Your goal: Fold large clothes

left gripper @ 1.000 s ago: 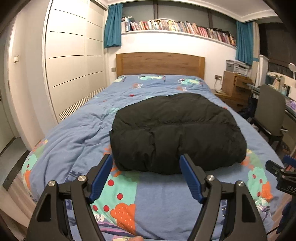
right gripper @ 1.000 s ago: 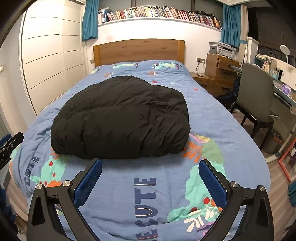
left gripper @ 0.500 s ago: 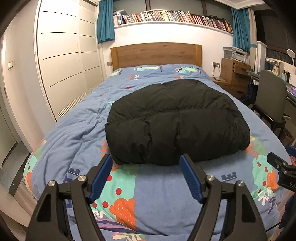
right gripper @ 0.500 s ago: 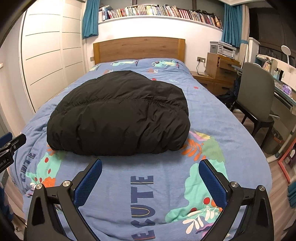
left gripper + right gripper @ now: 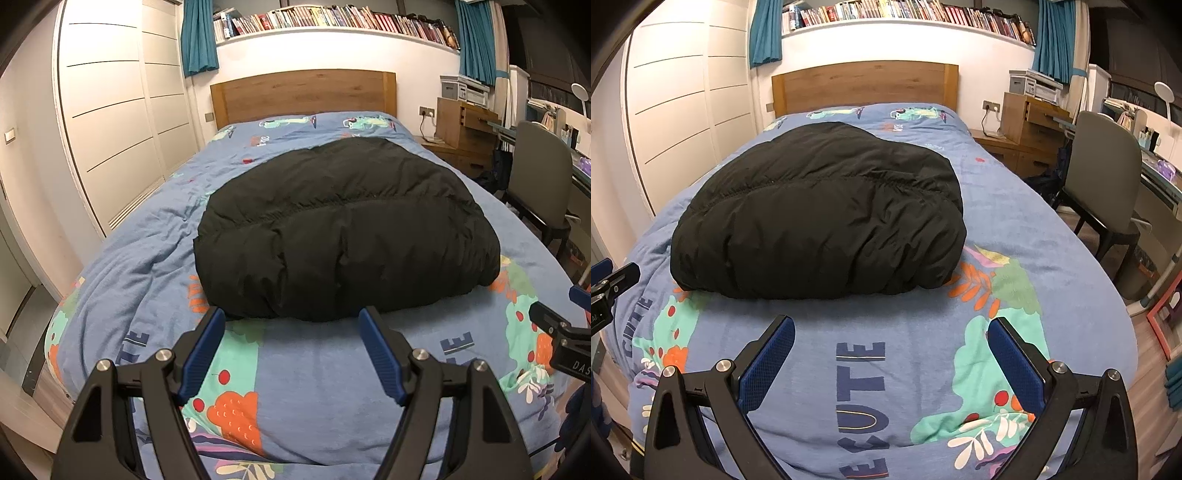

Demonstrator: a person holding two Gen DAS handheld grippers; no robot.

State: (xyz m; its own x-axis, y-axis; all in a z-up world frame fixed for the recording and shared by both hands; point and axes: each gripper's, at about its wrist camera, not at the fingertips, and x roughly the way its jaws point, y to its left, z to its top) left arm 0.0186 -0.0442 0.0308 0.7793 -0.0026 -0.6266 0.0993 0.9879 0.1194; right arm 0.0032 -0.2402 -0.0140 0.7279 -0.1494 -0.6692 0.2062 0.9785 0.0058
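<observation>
Black puffer jacket [image 5: 343,236] lies folded mid-bed on the blue duvet [image 5: 923,332], so both the left gripper [image 5: 291,332] and right gripper [image 5: 891,341] hover nearside, fingers spread, holding nothing.

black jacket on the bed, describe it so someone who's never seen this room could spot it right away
Start at the bed with the wooden headboard and blue cartoon-print duvet. In the middle of it lies the black jacket, a puffy quilted bundle folded into a rounded mound. It is the only plain dark thing on that colourful cover.
</observation>
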